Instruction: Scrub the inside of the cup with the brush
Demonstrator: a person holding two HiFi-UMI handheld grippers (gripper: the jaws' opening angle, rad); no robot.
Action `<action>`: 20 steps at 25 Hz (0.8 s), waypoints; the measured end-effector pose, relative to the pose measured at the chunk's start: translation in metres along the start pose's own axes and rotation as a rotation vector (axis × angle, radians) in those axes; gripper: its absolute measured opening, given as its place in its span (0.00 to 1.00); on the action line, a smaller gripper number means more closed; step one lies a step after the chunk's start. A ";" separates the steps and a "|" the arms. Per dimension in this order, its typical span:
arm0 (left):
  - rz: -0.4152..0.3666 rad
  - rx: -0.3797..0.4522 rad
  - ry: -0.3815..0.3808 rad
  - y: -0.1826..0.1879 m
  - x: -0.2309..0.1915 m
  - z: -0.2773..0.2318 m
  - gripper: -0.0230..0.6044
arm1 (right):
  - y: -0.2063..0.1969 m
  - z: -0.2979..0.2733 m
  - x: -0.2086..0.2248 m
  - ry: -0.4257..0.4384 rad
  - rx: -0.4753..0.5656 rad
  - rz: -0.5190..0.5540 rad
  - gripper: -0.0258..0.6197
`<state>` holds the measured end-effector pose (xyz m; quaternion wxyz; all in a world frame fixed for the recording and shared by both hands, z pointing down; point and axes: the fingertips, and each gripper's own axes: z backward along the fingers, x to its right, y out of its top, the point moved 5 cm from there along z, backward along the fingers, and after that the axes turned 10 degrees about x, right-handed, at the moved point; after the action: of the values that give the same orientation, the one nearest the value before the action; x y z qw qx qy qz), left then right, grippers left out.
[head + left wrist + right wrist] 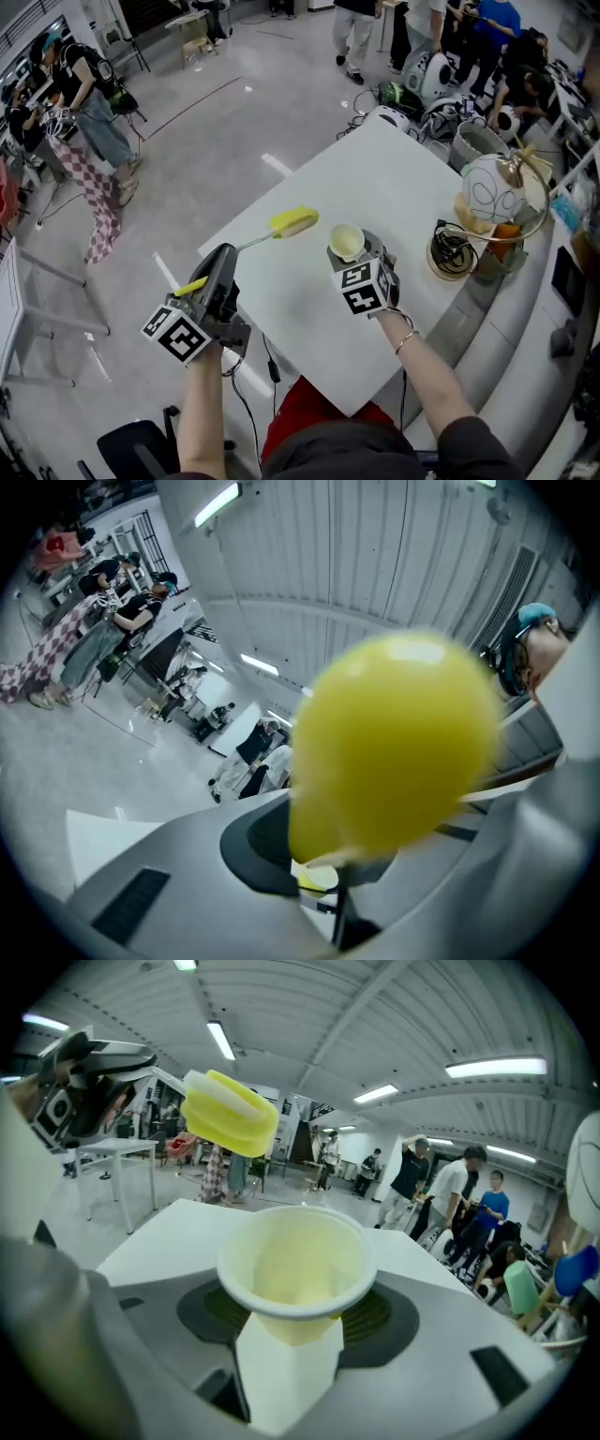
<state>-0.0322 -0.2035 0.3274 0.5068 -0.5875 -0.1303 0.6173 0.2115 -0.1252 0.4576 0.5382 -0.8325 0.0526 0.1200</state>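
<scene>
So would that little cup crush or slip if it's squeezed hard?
Probably it dents: the cup looks thin-walled with a rolled rim, so it likely flexes under a hard squeeze. It seems light, as the right gripper holds it off the table by its lower part alone. Its tapered, smooth-looking sides might let it slide out of the jaws.

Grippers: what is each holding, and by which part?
Left gripper holds the brush by its handle. Right gripper holds the cup by its lower body, below the rim.

Bright, even light from ceiling strips (pixel 495 1068), fisheye-dark corners (yellow brush (pixel 394 747) close and blurred)
</scene>
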 end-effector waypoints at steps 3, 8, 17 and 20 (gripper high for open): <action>0.029 0.023 0.003 -0.010 0.004 -0.016 0.10 | -0.014 0.005 0.017 -0.066 -0.015 -0.053 0.45; 0.055 0.010 0.000 -0.029 0.008 -0.046 0.10 | -0.026 0.013 0.036 -0.166 -0.011 -0.101 0.45; -0.030 -0.075 0.015 -0.072 0.011 -0.096 0.10 | -0.037 0.009 0.054 -0.253 -0.009 -0.194 0.45; -0.083 -0.108 0.025 -0.084 0.010 -0.111 0.10 | -0.043 0.004 0.060 -0.273 -0.008 -0.226 0.45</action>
<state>0.1049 -0.2061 0.3546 0.5012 -0.6158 -0.1811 0.5803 0.2777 -0.1012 0.4782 0.5470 -0.8113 -0.1153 0.1711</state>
